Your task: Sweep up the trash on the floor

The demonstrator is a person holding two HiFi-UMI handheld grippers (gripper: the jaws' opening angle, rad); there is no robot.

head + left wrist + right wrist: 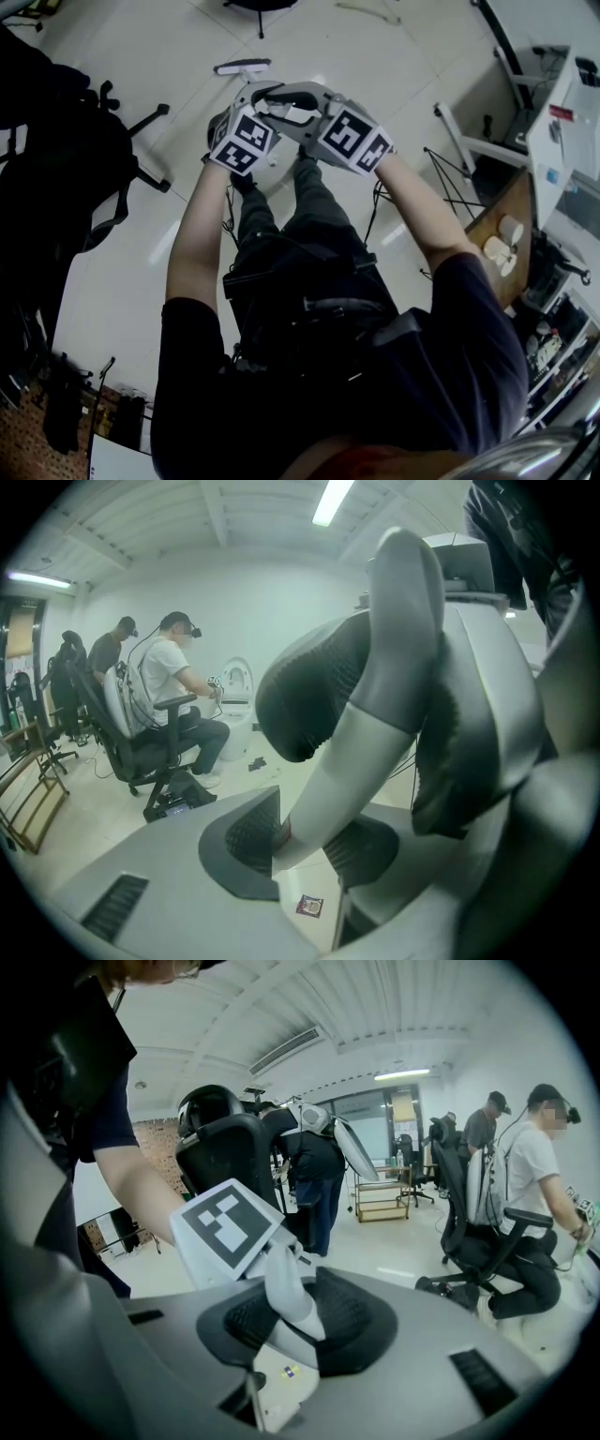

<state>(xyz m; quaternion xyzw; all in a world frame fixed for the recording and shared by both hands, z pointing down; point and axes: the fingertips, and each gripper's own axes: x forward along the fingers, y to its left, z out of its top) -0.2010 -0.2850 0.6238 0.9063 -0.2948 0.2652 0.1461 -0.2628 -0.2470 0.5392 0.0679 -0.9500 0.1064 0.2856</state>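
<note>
Pale floor tiles [187, 37] spread under a broom [242, 67]. Its white handle [345, 724] is clenched by both the left gripper [305, 846] and the right gripper [300, 1324]. A small wrapper [309, 907] lies below the handle.

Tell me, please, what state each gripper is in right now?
Left gripper: closed on the white broom handle.
Right gripper: closed on the same broom handle.
</note>
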